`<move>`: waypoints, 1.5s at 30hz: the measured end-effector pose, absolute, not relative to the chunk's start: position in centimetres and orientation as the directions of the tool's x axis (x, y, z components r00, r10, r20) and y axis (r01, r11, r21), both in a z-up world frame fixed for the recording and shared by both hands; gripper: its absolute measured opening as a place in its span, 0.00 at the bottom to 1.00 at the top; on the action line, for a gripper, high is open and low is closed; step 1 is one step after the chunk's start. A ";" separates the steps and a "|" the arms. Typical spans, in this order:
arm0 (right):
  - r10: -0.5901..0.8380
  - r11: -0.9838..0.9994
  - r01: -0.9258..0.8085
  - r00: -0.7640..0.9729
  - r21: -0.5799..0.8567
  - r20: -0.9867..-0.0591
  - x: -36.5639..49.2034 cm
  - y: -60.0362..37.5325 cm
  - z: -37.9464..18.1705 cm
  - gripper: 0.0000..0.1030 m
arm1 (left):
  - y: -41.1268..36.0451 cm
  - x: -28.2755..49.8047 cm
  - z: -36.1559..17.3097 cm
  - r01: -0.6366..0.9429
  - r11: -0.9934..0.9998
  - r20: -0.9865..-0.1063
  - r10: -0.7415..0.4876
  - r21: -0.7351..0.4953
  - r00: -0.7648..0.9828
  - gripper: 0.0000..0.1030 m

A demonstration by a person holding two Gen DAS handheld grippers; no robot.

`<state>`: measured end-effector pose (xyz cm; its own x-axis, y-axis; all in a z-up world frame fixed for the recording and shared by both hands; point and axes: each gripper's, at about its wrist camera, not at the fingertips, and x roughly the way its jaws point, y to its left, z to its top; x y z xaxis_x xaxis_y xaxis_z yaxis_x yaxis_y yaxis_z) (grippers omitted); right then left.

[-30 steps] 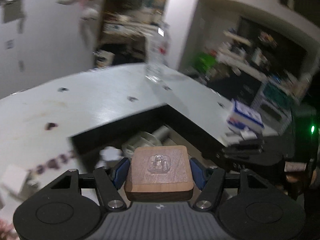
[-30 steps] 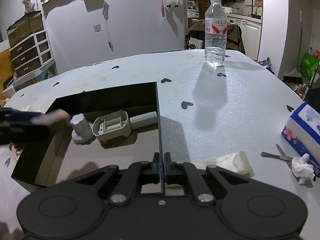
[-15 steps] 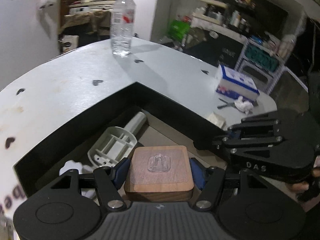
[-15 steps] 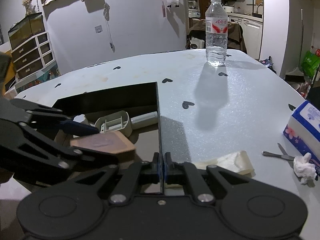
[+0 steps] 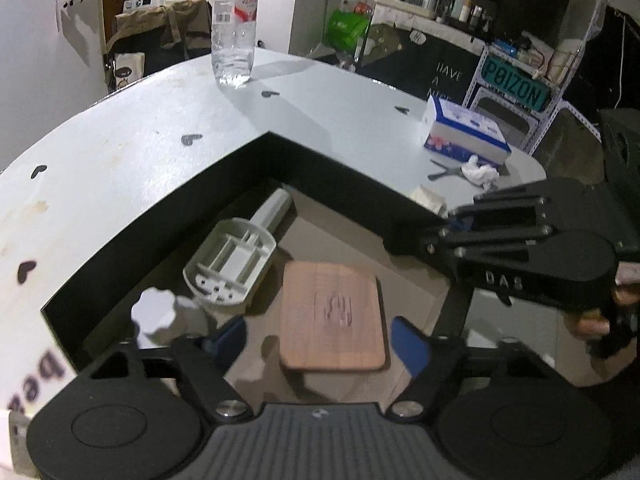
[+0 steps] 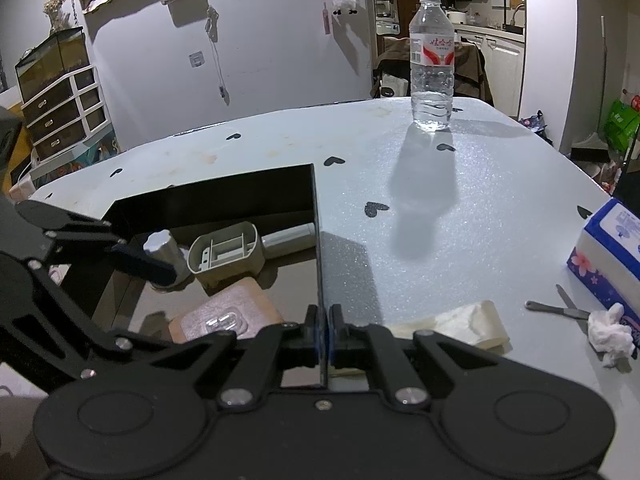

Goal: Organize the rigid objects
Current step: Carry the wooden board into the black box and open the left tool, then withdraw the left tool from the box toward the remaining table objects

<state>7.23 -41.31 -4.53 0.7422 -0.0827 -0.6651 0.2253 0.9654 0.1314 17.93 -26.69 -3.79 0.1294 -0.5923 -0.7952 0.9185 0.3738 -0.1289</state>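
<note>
Release time for the left gripper (image 5: 320,338), going by its own camera: its jaws are opening and the wooden block (image 5: 334,316) sits between the blue pads (image 5: 408,346) with a gap either side, so nothing is pressing on it. The block looks blurred, so I can't say if it's fully settled on the floor of the black box (image 5: 224,176). I'd say the trick now is to let the jaws spread fully, then lift straight up so a pad doesn't drag the block sideways. Just beside it on the left are a grey plastic holder (image 5: 232,266) with a tube handle and a white knob (image 5: 154,314), both already in the box, so any retreat should stay clear of those. The right gripper (image 5: 448,226) reaches in over the box's right wall.

From the right wrist view, the right gripper (image 6: 324,330) is pressed together on the thin right wall of the box (image 6: 318,240), steadying it I'd guess. The block (image 6: 226,314) lies low in the box near that wall, with the left gripper (image 6: 148,268) above the knob (image 6: 160,246). Out on the table (image 6: 440,240): water bottle (image 6: 432,64), tissue box (image 6: 608,244), crumpled tissue (image 6: 610,330), small metal tool (image 6: 560,312), folded paper (image 6: 468,324). None of it's in the way.
</note>
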 end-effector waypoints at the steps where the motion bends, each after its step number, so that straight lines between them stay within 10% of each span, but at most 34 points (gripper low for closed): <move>1: -0.082 0.965 0.225 0.742 0.132 -0.665 7.2 -41.3 -4.5 0.05 | -26.5 17.9 -3.7 0.920 0.372 -0.798 -0.588 -0.124 0.130 0.65; 21: -0.084 0.965 0.226 0.744 0.131 -0.663 7.2 -41.2 -4.5 0.05 | -29.3 19.7 -3.9 0.978 0.210 -0.946 -0.313 0.011 0.078 0.62; 45: -0.077 0.965 0.223 0.747 0.139 -0.660 7.1 -41.4 -4.6 0.05 | -28.5 20.8 -1.0 0.904 0.415 -0.890 -0.444 -0.102 0.104 0.70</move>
